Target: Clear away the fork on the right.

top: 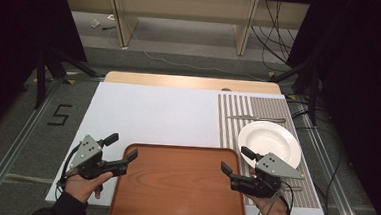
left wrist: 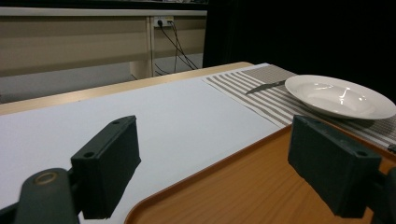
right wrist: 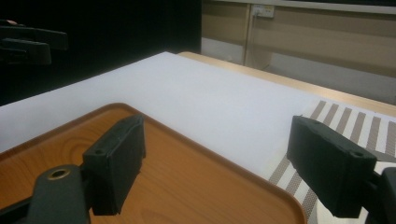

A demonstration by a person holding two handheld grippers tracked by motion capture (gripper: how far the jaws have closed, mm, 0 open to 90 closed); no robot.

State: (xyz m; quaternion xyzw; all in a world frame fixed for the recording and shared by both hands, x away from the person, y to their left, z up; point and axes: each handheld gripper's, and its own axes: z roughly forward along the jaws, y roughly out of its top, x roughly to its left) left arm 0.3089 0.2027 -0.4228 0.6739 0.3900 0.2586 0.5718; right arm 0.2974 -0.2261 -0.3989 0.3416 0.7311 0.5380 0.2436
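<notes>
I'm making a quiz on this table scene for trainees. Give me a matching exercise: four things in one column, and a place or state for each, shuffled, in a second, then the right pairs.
Things:
1. wooden tray
2. white plate
3. knife
4. right gripper

Places or states:
A. lies on the striped mat beyond the plate
B. jaws open, nothing between them, at the tray's right corner
C. rests on the striped mat, right of the tray
D. sits at the near edge of the table, between the two grippers

Pairs: 1-D, 2-C, 3-A, 4-B
</notes>
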